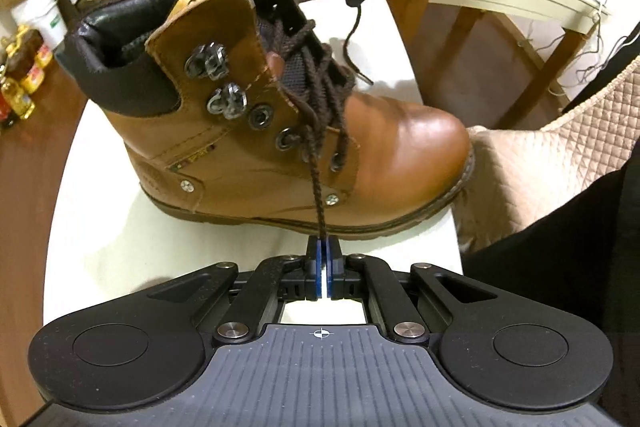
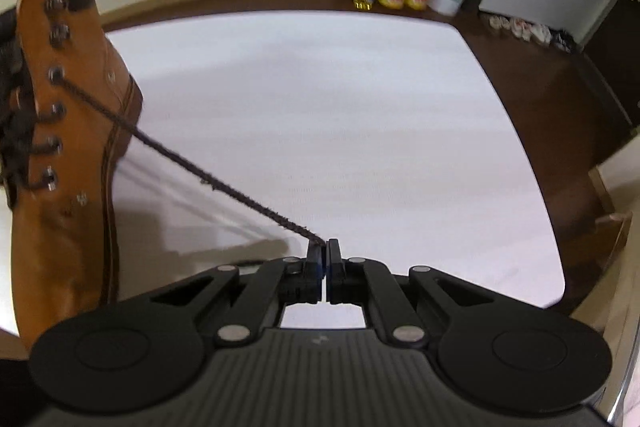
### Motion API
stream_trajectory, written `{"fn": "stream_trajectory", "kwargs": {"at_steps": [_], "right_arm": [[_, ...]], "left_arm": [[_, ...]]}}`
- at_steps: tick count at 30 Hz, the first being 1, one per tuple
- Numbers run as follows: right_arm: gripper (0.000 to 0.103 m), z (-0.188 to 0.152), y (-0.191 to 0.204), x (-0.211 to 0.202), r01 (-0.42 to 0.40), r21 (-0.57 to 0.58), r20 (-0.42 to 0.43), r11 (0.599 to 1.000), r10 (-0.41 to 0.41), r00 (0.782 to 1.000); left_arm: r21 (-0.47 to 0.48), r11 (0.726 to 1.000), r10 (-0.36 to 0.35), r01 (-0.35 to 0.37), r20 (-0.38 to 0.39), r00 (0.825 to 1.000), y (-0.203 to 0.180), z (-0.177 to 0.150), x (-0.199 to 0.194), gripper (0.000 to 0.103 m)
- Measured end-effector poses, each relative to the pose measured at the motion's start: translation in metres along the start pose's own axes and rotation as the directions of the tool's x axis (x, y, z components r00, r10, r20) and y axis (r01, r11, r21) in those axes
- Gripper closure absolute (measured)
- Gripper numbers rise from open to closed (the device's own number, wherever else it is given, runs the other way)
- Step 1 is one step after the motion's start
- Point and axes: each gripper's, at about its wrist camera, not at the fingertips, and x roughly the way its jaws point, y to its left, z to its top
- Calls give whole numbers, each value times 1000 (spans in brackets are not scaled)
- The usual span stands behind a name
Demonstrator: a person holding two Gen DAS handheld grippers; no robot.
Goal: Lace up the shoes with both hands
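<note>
Tan boot (image 1: 280, 131) stood on white table (image 1: 120, 247), 1 brown lace end (image 1: 318, 195) pinched taut in closed left gripper (image 1: 323, 247), other lace end (image 2: 208, 179) clamped by closed right gripper (image 2: 324, 251) beside the boot

A tan leather boot (image 1: 256, 131) with a dark padded collar stands upright on the white surface (image 1: 120, 235), toe pointing right. Its dark brown lace (image 1: 320, 195) crosses the lower eyelets, both ends pulled taut outward.
</note>
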Motion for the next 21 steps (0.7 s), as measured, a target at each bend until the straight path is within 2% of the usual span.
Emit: {"fn": "stream_trajectory", "kwargs": {"at_steps": [2, 3, 5, 7, 10, 11, 12, 15, 16, 18, 21], "right_arm": [[100, 1, -2, 3, 14, 32, -3, 999, -14, 1000], [100, 2, -3, 5, -6, 53, -12, 999, 6, 1000], [89, 7, 2, 9, -11, 44, -36, 999, 12, 999], [86, 8, 6, 7, -11, 26, -41, 1000, 12, 999], [86, 5, 16, -3, -89, 55, -55, 994, 92, 994], [86, 4, 18, -7, -109, 68, -54, 992, 113, 992], [86, 3, 20, -9, -120, 75, -53, 990, 124, 991], [86, -4, 30, -25, -176, 115, -43, 978, 182, 982], [86, -7, 33, -31, -214, 136, -24, 967, 219, 975], [86, -11, 38, -45, -295, 174, 22, 940, 295, 955], [86, -15, 49, -63, -451, 189, 131, 872, 433, 892]], "left_arm": [[-30, 1000, -5, 5, -13, 1000, 1, 2, -6, 101], [-46, 999, -9, 8, -13, 1000, 2, 2, -9, 101], [-92, 996, -23, 22, -9, 1000, 7, 2, -18, 101], [-153, 987, -45, 47, 15, 999, 9, 2, -27, 101], [-255, 961, -84, 104, 89, 993, 16, 5, -44, 101], [-298, 946, -86, 126, 145, 986, 20, 10, -56, 101], [-331, 933, -78, 141, 195, 978, 24, 15, -67, 101], [-388, 906, -59, 166, 272, 961, 36, 29, -88, 101], [-412, 894, -51, 177, 299, 953, 41, 36, -96, 101], [-433, 883, -46, 181, 304, 952, 48, 44, -100, 101], [-446, 876, -58, 185, 283, 957, 55, 53, -99, 100]]}}
